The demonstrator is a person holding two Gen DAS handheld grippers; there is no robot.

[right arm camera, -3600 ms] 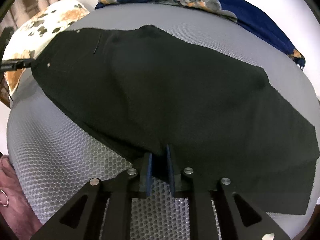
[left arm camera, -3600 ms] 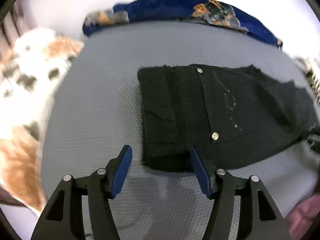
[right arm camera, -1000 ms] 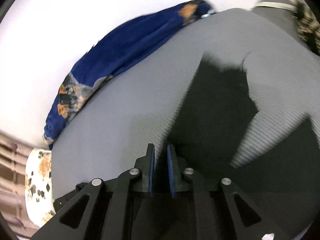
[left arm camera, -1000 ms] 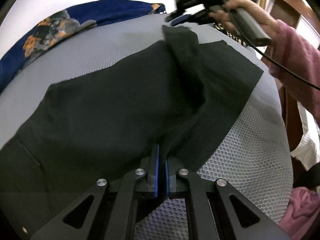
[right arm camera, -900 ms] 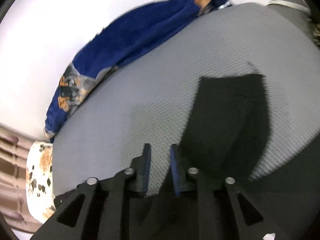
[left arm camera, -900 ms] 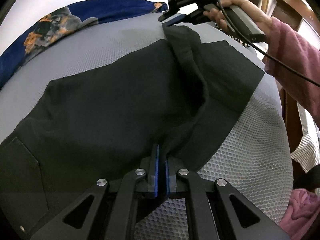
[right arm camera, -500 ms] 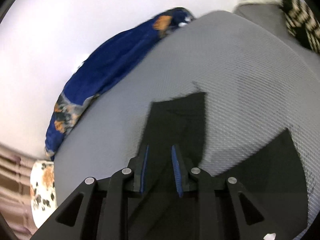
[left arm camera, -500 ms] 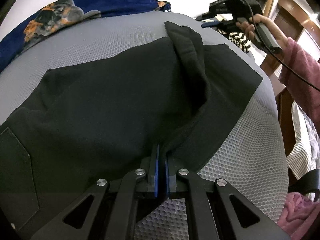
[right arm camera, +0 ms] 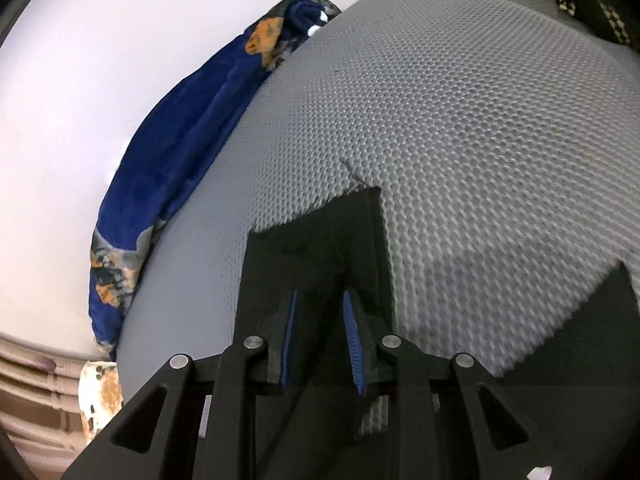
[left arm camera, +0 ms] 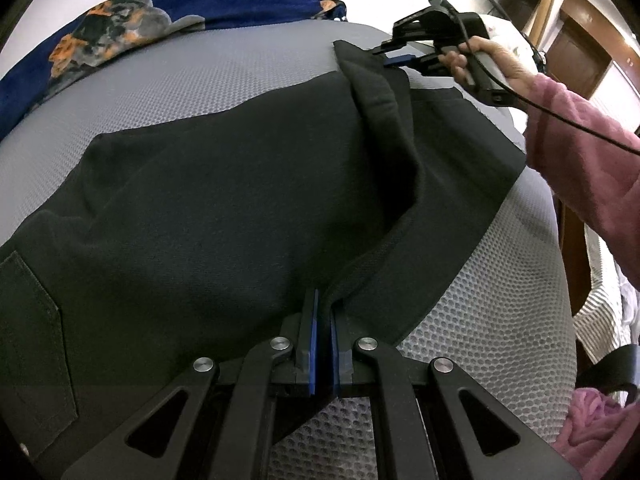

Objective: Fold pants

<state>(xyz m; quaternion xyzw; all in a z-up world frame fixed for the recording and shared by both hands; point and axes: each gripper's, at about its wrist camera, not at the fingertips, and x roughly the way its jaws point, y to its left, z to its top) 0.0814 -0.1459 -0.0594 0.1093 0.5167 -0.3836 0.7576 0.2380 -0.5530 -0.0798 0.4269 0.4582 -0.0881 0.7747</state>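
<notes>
While my left gripper (left arm camera: pixel 322 340) pinches the near hem of the black cotton pants (left arm camera: pixel 224 200) spread on the grey mesh bed (left arm camera: pixel 500 292), I keep my right gripper (right arm camera: pixel 320 320) spread over the far corner, likely to re-grip that fold.

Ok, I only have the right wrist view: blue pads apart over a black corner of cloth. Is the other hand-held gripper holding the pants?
Observer: Yes. In the left wrist view the left hand-held gripper is shut on the pants, pinching a fold at their near edge.
Operator: Where does my side sit relative to that pinch?
Observer: The right hand-held gripper is at the far end of the raised ridge of cloth that runs from that pinch, at the far corner.
Operator: Which part of the pants lies away from me?
Observer: A stitched patch pocket shows at the left edge of the left view.
</notes>
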